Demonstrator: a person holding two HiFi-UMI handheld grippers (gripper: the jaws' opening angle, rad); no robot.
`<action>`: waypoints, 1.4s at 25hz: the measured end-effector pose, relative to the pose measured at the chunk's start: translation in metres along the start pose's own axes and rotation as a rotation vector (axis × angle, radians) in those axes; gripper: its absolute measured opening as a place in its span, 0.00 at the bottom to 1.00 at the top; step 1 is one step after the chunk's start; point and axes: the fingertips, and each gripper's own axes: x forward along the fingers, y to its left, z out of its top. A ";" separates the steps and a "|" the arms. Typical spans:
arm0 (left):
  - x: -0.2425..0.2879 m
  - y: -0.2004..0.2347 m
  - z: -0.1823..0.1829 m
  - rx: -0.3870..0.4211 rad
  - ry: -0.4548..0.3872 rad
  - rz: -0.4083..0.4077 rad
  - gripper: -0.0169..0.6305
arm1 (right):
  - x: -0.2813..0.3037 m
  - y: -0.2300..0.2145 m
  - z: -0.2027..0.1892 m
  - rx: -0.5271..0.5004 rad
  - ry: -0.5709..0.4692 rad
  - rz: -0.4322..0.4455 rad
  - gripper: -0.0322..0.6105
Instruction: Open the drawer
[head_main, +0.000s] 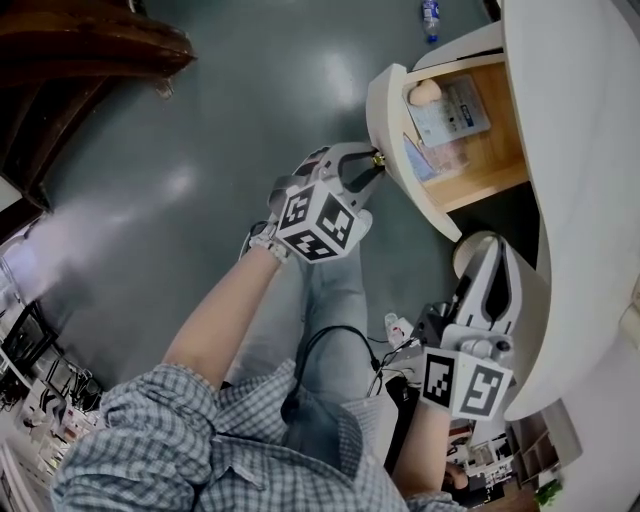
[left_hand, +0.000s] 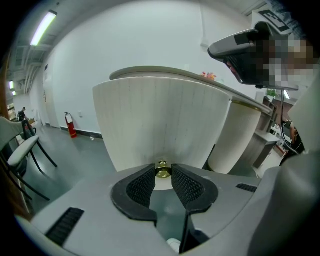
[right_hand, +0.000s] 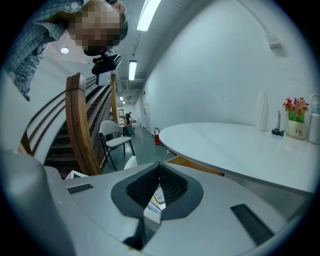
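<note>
The curved cream drawer front (head_main: 385, 110) stands pulled out from under the white table (head_main: 590, 150), so the wooden drawer box (head_main: 495, 165) shows. My left gripper (head_main: 372, 160) is shut on the small brass knob (head_main: 379, 158) of that front. In the left gripper view the knob (left_hand: 162, 169) sits between the two ribbed pads (left_hand: 142, 186), right against the cream panel (left_hand: 160, 125). My right gripper (head_main: 490, 255) hangs lower, beside the table's edge, jaws together and holding nothing. Its pads (right_hand: 172, 185) meet at the tips in the right gripper view.
Papers (head_main: 452, 112) and a pale round object (head_main: 424, 93) lie in the drawer. A rounded cream pedestal (left_hand: 240, 135) stands to the right of the drawer. A wooden staircase (head_main: 80, 50) rises at the left, a bottle (head_main: 430, 18) stands on the grey floor, and a chair (left_hand: 20, 150) is at the left.
</note>
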 end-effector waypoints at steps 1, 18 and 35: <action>0.000 0.000 0.000 0.000 0.003 0.003 0.19 | 0.001 -0.001 0.001 0.002 0.000 0.000 0.05; -0.010 -0.001 -0.002 0.025 -0.016 -0.002 0.19 | -0.001 -0.014 0.006 0.020 -0.005 -0.010 0.05; -0.045 0.007 0.001 -0.126 0.020 0.079 0.08 | -0.015 -0.024 0.005 0.082 -0.020 -0.040 0.05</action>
